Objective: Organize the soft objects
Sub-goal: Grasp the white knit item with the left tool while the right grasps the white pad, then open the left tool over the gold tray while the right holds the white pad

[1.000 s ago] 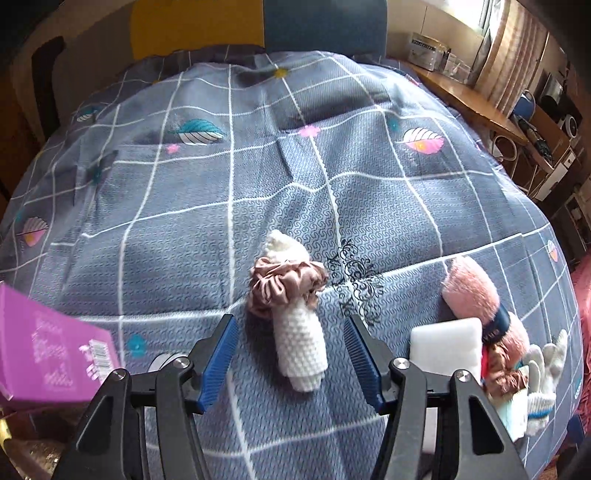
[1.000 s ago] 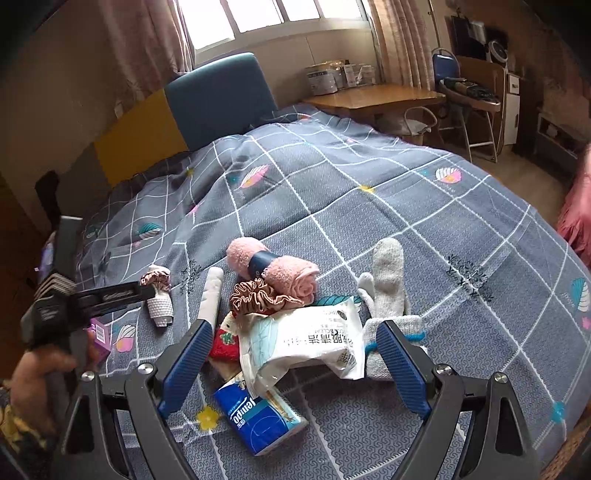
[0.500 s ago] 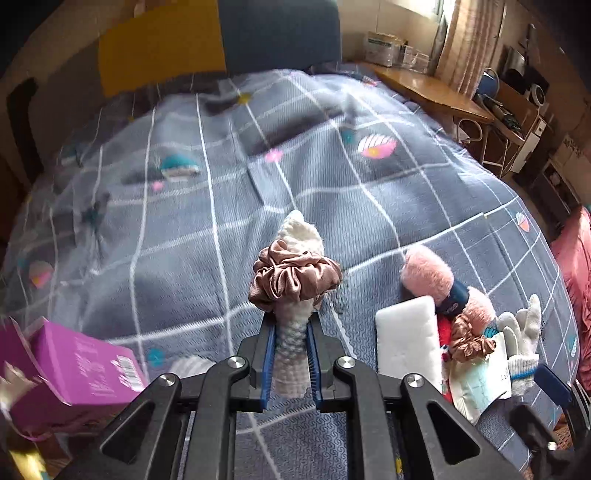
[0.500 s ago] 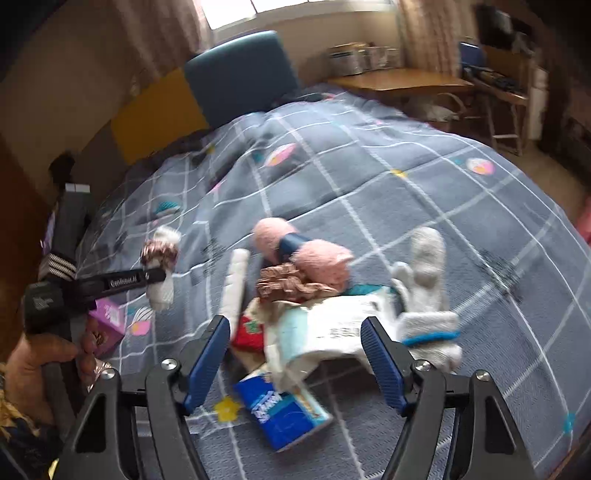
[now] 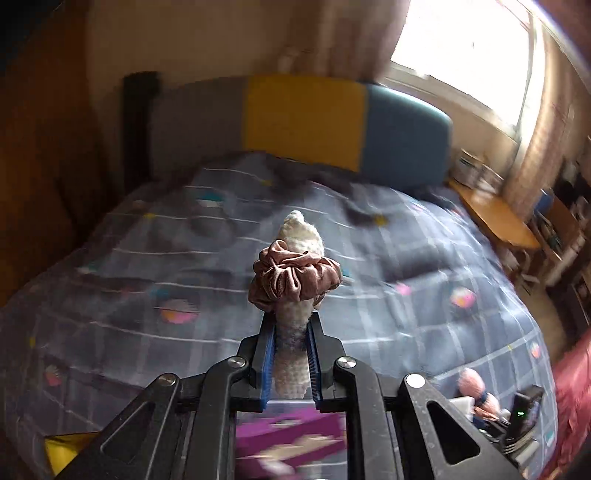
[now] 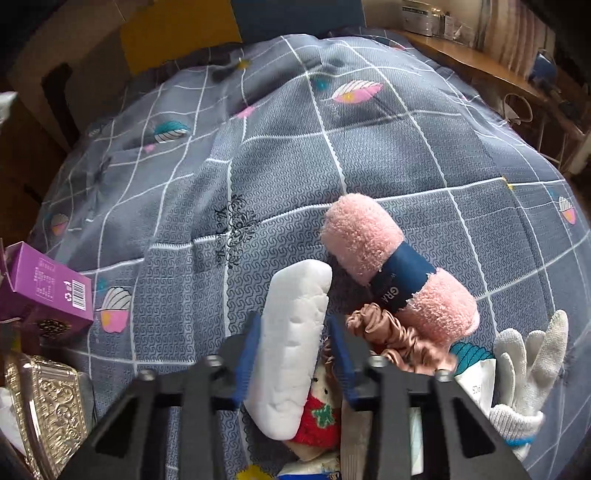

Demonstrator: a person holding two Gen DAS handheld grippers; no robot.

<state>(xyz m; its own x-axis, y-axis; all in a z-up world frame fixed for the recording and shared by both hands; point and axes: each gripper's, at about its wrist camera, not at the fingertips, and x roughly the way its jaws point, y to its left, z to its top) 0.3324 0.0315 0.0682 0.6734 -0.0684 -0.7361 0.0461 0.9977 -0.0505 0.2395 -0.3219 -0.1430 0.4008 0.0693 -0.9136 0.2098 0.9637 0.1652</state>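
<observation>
Left tool (image 5: 291, 354) clamped on white knit roll (image 5: 295, 332) wearing scrunchie (image 5: 293, 278), right tool (image 6: 295, 343) apparently gripping white pad (image 6: 291, 347).

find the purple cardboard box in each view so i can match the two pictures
Left wrist view: the purple cardboard box is blurred at bottom centre, just below the left tool, which is shut on a white knitted roll.
Right wrist view: the box sits at the left edge, on the grey checked quilt.
Shared landmark: the yellow headboard panel.

The purple box (image 5: 291, 439) is motion-blurred, its print unreadable, cut off by the bottom edge.
</observation>
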